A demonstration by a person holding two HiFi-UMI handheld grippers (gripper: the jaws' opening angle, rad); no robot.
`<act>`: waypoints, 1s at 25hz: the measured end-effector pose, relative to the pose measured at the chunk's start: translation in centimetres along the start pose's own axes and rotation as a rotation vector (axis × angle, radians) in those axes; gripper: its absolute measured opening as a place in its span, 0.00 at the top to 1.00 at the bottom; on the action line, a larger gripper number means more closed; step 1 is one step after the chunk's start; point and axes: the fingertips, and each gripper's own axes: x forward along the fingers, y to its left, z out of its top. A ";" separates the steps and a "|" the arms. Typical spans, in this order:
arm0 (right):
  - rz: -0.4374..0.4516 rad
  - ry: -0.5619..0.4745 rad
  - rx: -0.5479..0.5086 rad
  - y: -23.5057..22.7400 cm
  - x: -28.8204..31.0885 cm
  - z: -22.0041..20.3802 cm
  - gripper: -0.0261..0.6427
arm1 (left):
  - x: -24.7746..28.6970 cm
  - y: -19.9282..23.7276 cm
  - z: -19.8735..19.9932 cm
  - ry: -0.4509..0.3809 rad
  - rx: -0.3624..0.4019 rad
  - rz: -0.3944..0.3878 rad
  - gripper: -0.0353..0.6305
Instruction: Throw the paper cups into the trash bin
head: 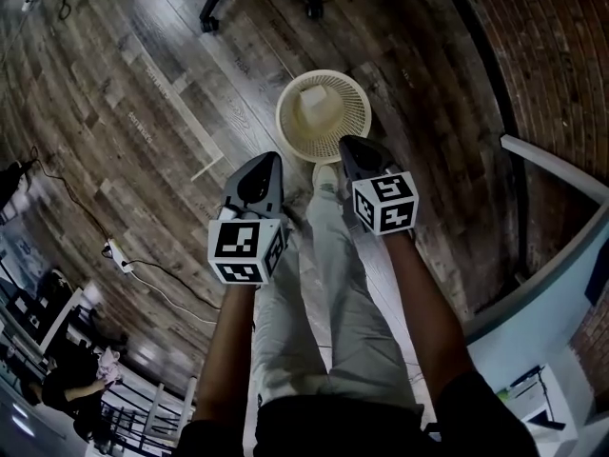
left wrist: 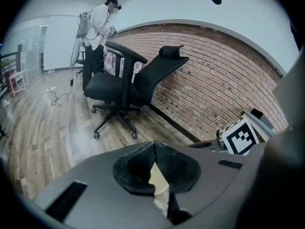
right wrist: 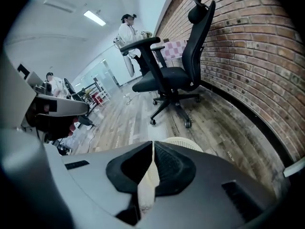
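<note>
Overhead plus 2 low; shared bin

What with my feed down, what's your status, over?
Left gripper, right gripper: shut, empty. Trash bin just ahead, below both. No loose cup seen; nothing in the way.

Left gripper, right gripper, jaws closed, side by side, angled down

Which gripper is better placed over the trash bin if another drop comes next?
Right, marginally: the right gripper tip overlaps the trash bin rim, while the left gripper looks just outside it. Both are shut and empty.
</note>
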 end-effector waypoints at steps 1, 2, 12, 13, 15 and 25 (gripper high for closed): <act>0.001 -0.010 -0.003 0.3 -0.6 0.5 0.94 | -0.4 -0.1 0.3 -0.004 0.002 0.000 0.93; 0.002 -0.020 -0.005 0.6 -1.3 1.0 0.94 | -0.9 -0.2 0.7 -0.008 0.003 0.001 0.93; 0.082 -0.148 -0.067 5.4 -9.5 10.1 0.95 | -6.4 -3.1 7.0 -0.071 0.044 0.015 0.93; 0.087 -0.163 -0.078 5.8 -10.2 11.2 0.95 | -6.8 -3.4 7.9 -0.082 0.047 0.015 0.93; 0.096 -0.193 -0.097 6.6 -11.7 13.4 0.95 | -7.7 -3.8 9.3 -0.099 0.051 0.013 0.93; 0.170 -0.335 -0.152 11.3 -19.3 22.8 0.95 | -13.4 -6.1 15.6 -0.171 0.066 0.027 0.93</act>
